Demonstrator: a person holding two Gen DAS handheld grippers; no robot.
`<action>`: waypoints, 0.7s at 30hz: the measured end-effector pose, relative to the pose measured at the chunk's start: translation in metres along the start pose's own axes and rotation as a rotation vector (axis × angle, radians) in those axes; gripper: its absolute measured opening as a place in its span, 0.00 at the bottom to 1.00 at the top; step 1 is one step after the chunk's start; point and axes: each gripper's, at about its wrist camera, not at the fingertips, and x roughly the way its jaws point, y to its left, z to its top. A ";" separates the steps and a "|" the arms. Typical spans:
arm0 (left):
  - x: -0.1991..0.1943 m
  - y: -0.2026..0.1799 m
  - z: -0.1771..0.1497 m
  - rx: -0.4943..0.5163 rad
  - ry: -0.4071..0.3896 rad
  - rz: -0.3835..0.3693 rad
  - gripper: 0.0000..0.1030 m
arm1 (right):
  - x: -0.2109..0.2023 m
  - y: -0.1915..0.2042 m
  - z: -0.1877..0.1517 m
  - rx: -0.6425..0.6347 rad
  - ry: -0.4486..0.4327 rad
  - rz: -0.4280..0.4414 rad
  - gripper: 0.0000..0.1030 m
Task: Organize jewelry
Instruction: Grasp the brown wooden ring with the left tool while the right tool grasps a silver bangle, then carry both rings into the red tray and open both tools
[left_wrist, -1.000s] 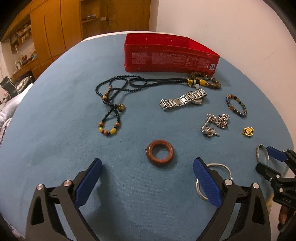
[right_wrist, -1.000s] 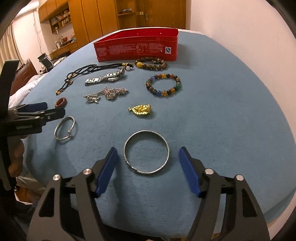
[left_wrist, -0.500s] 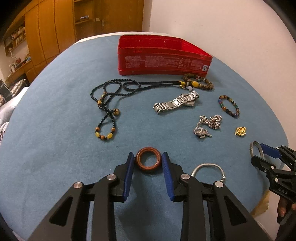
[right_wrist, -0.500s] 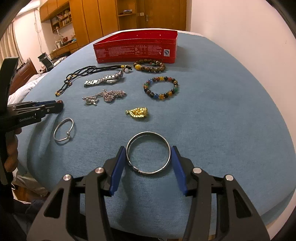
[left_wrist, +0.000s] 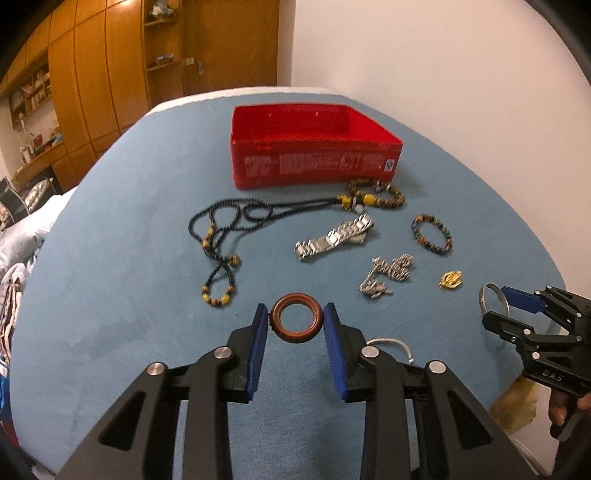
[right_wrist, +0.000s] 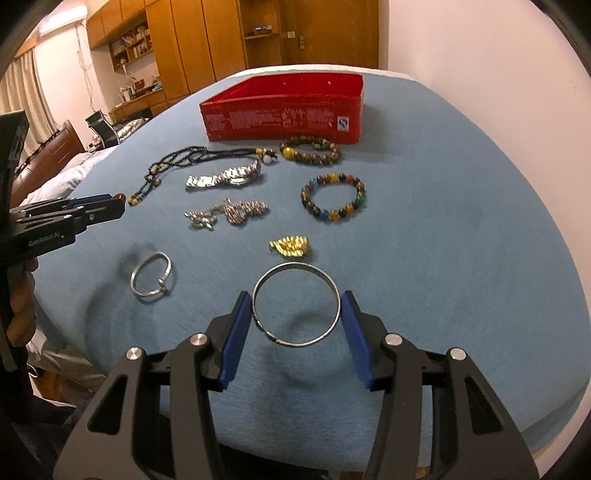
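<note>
My left gripper (left_wrist: 295, 320) is shut on a brown ring (left_wrist: 295, 324) and holds it above the blue cloth. My right gripper (right_wrist: 296, 308) is shut on a thin silver bangle (right_wrist: 296, 304), also lifted; its shadow lies on the cloth below. The bangle and right gripper show at the right of the left wrist view (left_wrist: 489, 301). An open red box (left_wrist: 314, 147) stands at the back, empty as far as I see; it also shows in the right wrist view (right_wrist: 284, 110).
On the blue table (left_wrist: 129, 258) lie a black bead necklace (left_wrist: 229, 229), a metal watch (left_wrist: 334, 236), a silver chain (right_wrist: 225, 212), a gold charm (right_wrist: 290, 246), a coloured bead bracelet (right_wrist: 332, 197), a brown bead bracelet (right_wrist: 310, 151) and an open silver bangle (right_wrist: 151, 278).
Both grippers closed from wide open onto the brown ring and the silver bangle, then rose off the cloth with them. The view now looks down into the red box.
</note>
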 end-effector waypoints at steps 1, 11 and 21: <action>-0.002 0.000 0.002 0.003 -0.006 0.000 0.30 | -0.002 0.000 0.002 -0.003 -0.004 0.000 0.47; -0.014 0.000 0.024 0.032 -0.030 -0.025 0.30 | -0.014 -0.003 0.038 -0.042 -0.016 0.030 0.47; -0.002 0.007 0.084 0.087 -0.053 -0.031 0.30 | 0.002 -0.012 0.125 -0.113 -0.020 0.063 0.47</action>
